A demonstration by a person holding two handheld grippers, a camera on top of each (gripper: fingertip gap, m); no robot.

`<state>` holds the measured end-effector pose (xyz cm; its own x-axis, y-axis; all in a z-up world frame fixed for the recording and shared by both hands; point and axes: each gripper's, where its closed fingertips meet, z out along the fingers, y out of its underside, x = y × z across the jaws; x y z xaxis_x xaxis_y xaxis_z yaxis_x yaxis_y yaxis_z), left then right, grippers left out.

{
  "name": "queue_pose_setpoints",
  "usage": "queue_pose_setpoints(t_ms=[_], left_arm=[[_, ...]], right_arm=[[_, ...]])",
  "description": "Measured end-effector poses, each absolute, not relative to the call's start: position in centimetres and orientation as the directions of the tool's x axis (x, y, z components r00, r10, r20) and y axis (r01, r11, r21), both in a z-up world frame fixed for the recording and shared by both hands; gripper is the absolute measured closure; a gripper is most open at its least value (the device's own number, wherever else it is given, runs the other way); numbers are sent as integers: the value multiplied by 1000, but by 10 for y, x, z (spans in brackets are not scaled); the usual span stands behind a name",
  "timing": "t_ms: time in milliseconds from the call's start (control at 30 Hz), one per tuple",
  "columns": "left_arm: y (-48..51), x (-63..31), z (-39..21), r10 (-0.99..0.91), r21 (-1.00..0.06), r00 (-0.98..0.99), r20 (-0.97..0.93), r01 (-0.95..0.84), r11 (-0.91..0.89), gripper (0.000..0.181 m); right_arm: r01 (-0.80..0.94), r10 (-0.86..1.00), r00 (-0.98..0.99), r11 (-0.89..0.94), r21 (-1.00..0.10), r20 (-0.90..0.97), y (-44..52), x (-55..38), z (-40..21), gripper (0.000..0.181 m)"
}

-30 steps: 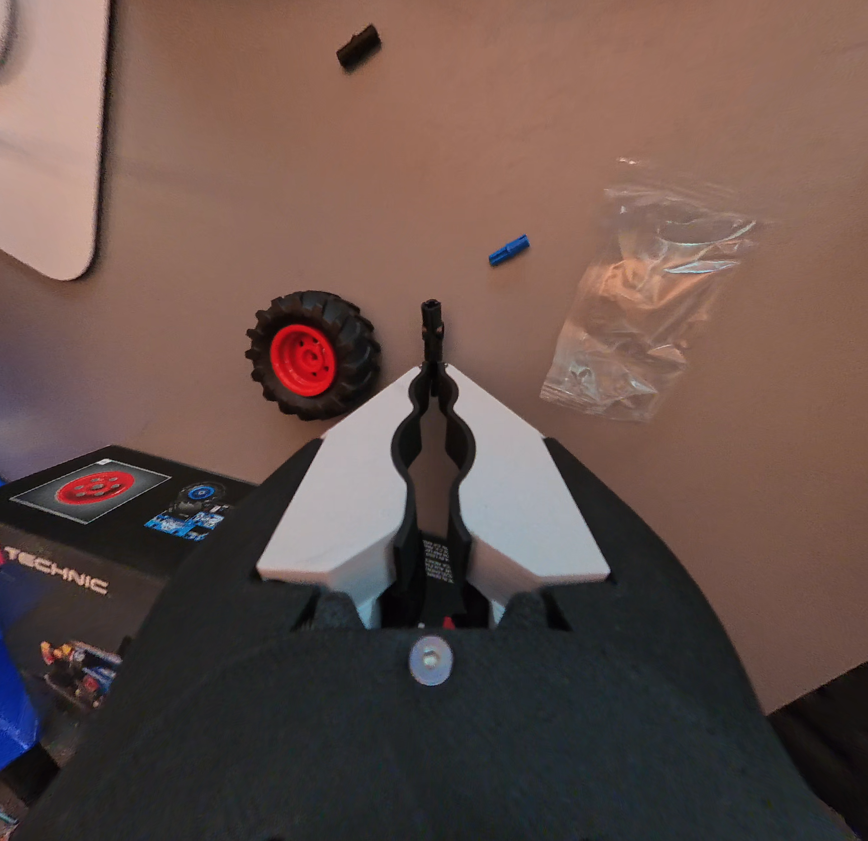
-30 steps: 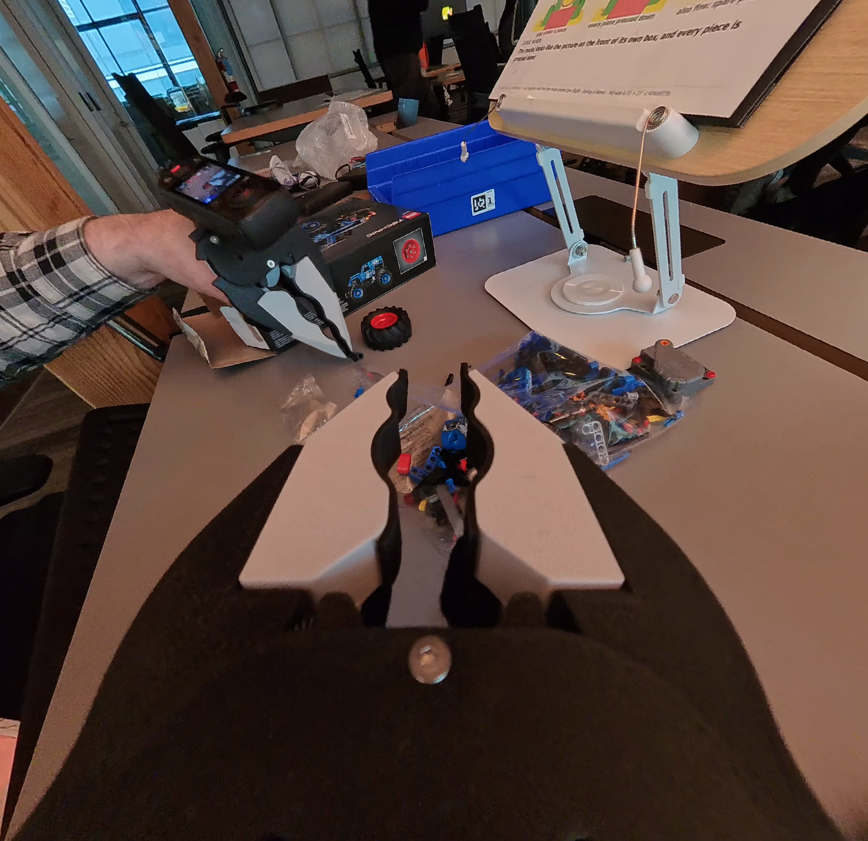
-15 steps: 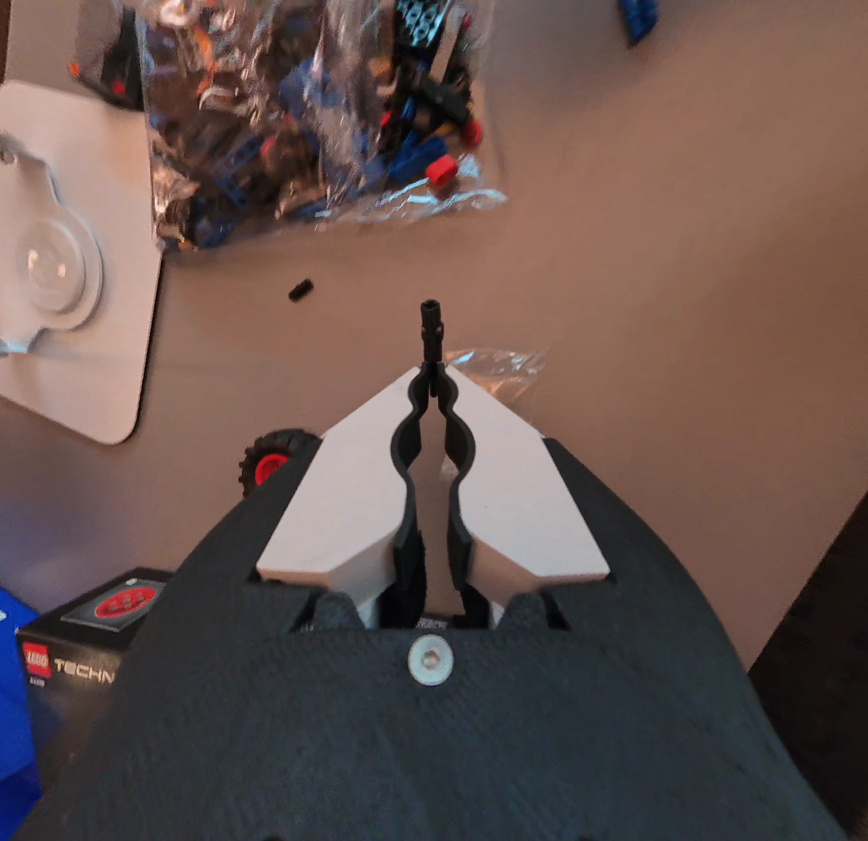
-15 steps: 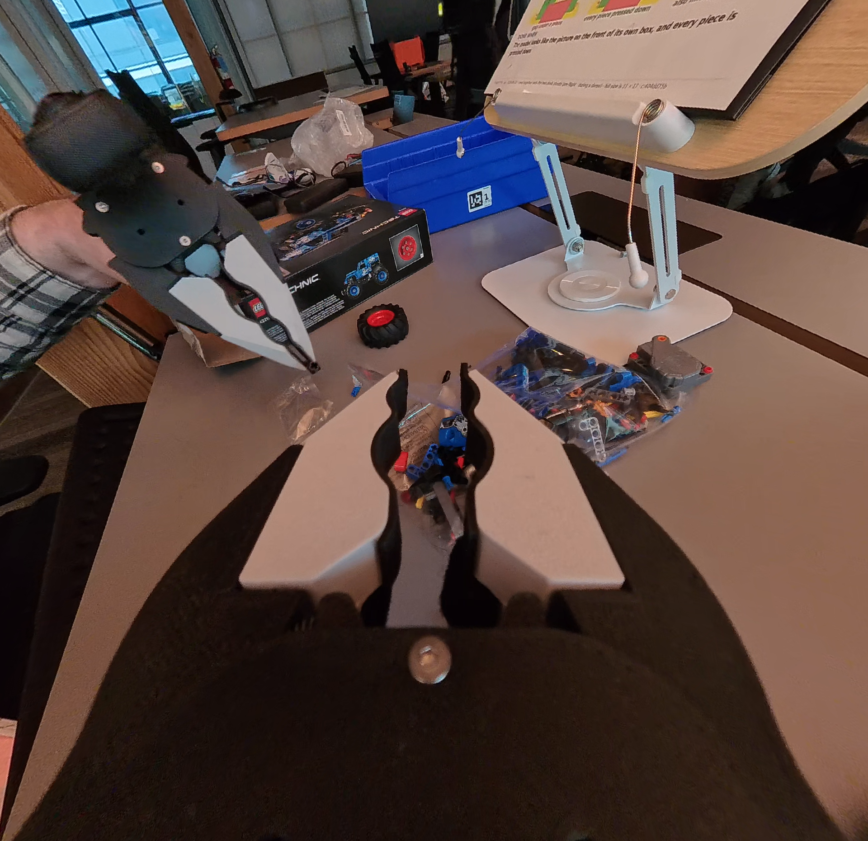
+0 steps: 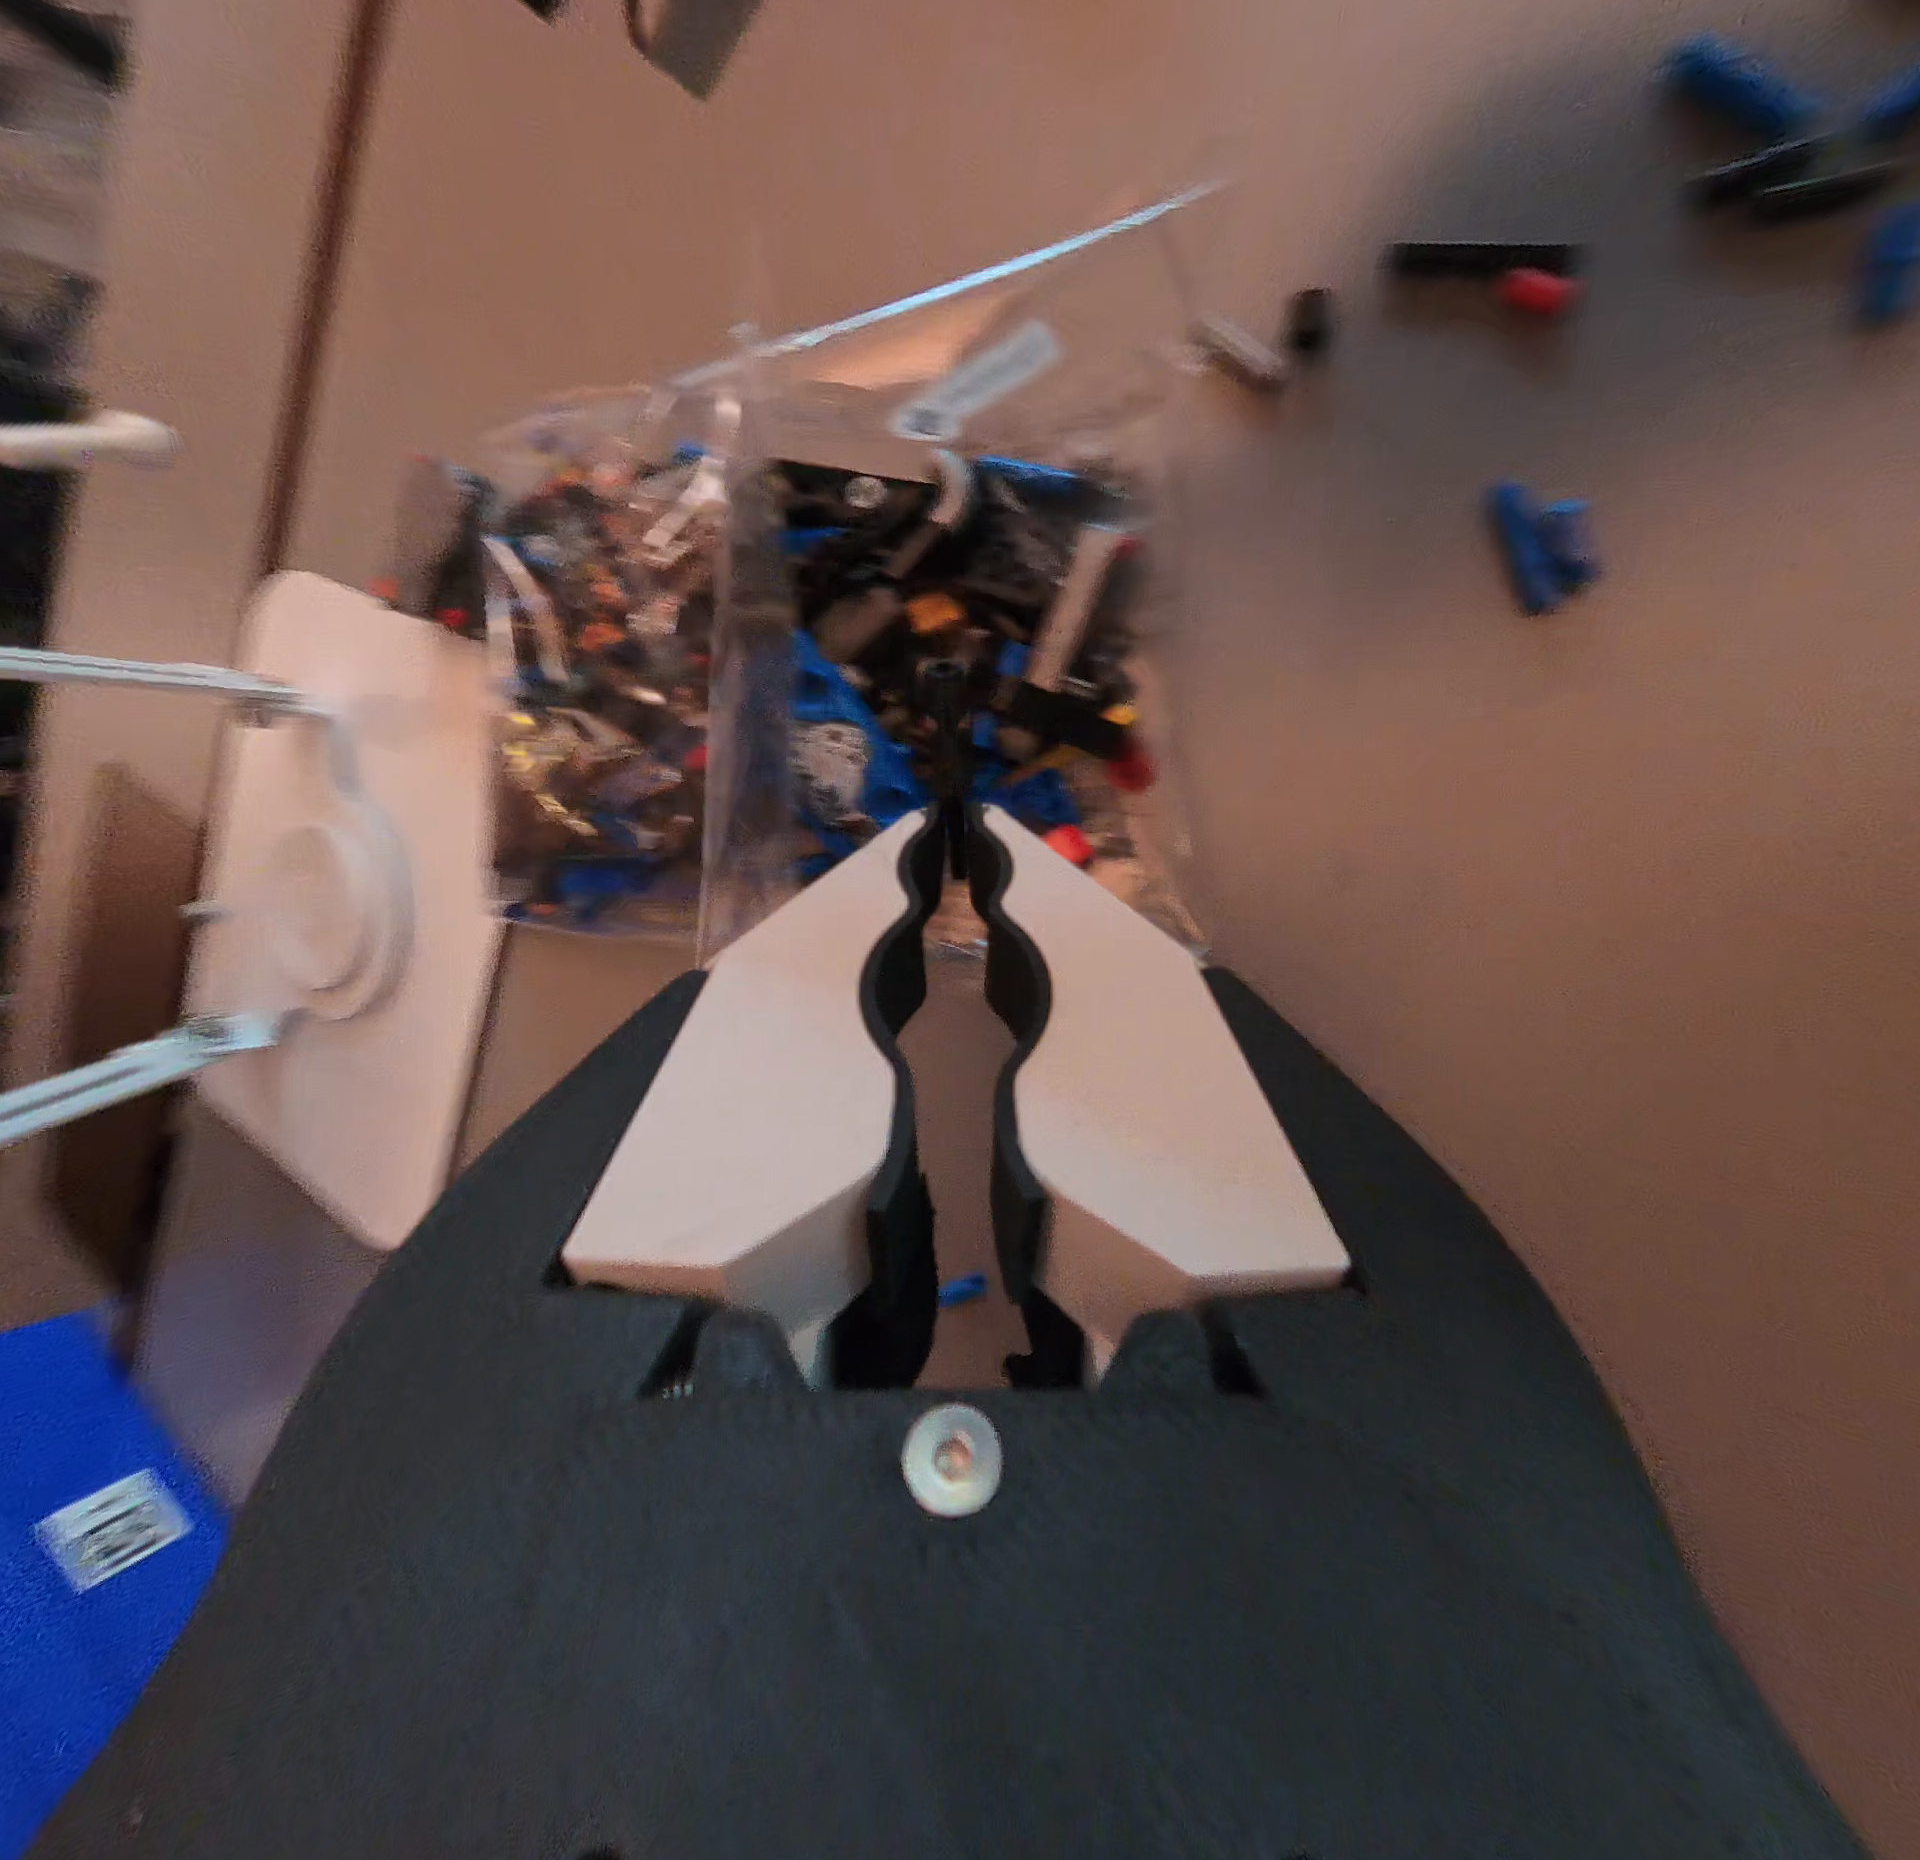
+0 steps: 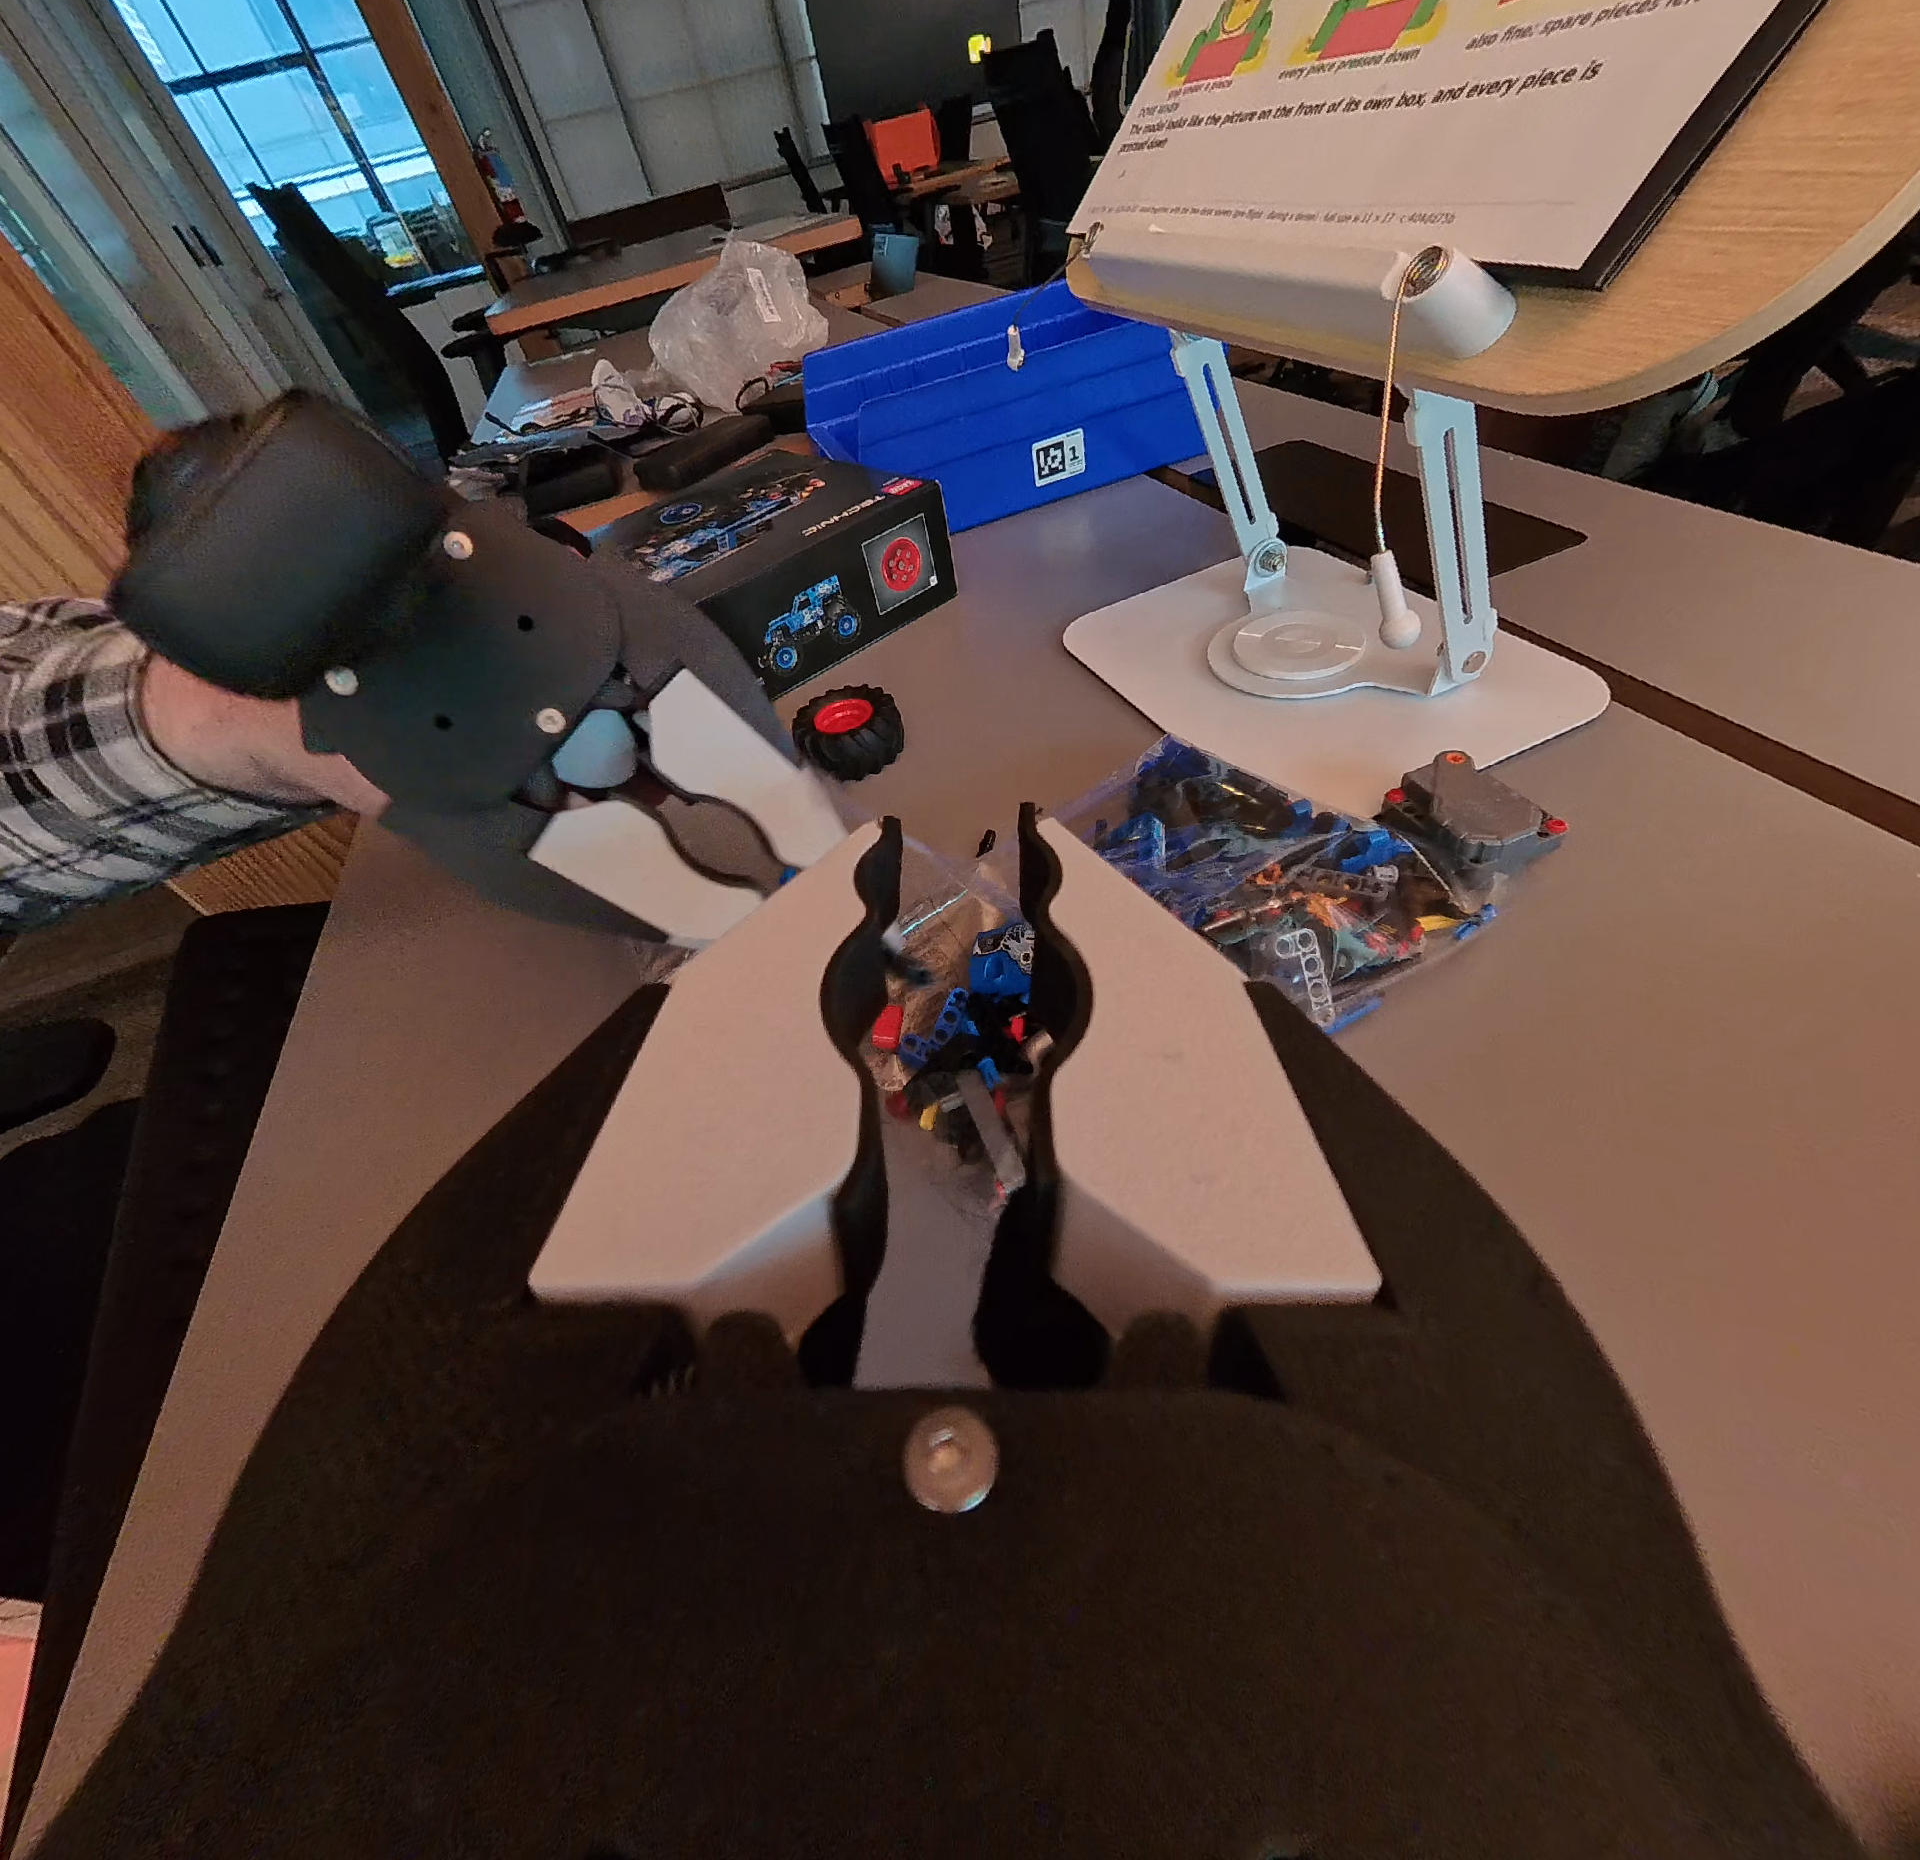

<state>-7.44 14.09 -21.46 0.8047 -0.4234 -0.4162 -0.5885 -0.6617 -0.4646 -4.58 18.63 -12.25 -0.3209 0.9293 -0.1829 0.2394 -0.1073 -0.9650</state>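
The black pin [image 5: 951, 740] sits at frame centre in the left wrist view, pinched at the tips of the left gripper [image 5: 954, 842], pointing over a clear bag of parts [image 5: 831, 667]. The right gripper [image 6: 956, 836], fingers moderately apart and holding nothing, hovers above a smaller bag [image 6: 951, 1021] on the grey table [image 6: 1558, 1135]; a red-hubbed wheel [image 6: 848, 732] lies beyond.

the left wrist view is smeared by motion: the loose parts [image 5: 1538, 553] at upper right are too blurred to name, and the blue bin [image 5: 73, 1561] is cut by the left edge. in the right wrist view the left tool [image 6: 800, 875] is blurred, its tips hidden behind the right tool [image 6: 956, 834]; the book stand [image 6: 1340, 647] runs off the top.
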Motion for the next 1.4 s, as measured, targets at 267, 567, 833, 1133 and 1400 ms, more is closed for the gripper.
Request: queue_pose_setpoints(t_ms=[267, 567, 833, 1133, 1400], left_arm=[[114, -103, -177, -385, -506, 799, -463, -594, -625, 162], [110, -169, -233, -374, -437, 877, -302, -476, -763, 160], [127, -180, -257, -468, -355, 848, -250, -530, -770, 161], [130, -173, -260, -545, -348, 822, -164, -565, -748, 178], [90, -117, -225, -598, -425, 781, -180, -610, -669, 179]], right_arm=[[215, 924, -332, -120, -969, -188, 185, -44, -116, 161], [222, 925, -328, -121, -968, -191, 186, -44, -118, 161], [236, 926, -323, -121, -964, -195, 188, -45, -122, 161], [242, 927, -320, -121, -963, -197, 189, -46, -124, 161], [240, 927, -321, -121, -963, -196, 188, -46, -123, 161]])
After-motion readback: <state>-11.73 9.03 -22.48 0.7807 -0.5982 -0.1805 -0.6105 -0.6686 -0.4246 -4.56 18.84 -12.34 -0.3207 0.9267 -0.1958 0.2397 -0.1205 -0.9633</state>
